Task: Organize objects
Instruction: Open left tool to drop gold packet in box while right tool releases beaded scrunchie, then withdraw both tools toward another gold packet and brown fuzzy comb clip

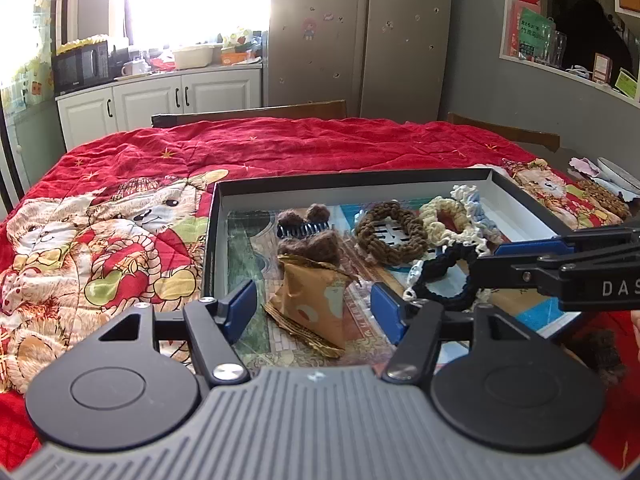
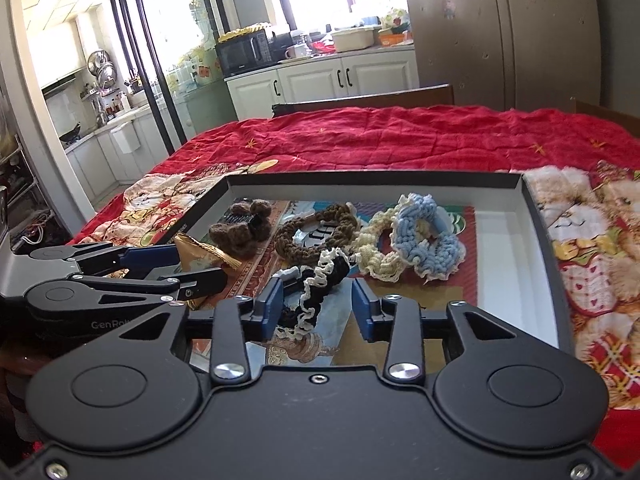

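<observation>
Both pairs of fingers stand spread inside the box [image 2: 536,216]: left gripper [image 1: 314,312] around a brown packet [image 1: 316,304], right gripper [image 2: 318,306] around a black scrunchie [image 2: 320,284], neither pinched.

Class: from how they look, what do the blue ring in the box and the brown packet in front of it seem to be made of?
Blue ring: apparently crocheted yarn, matte and soft; looped stitches and a ruffled edge show. Brown packet: probably foil-lined plastic or paper wrapper; sharp creases and a shiny golden crimped edge suggest this, though the look leaves it open.

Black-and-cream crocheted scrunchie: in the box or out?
In. Black-and-cream crocheted scrunchie lies on the floor of the black box, between the open right gripper pads.
</observation>
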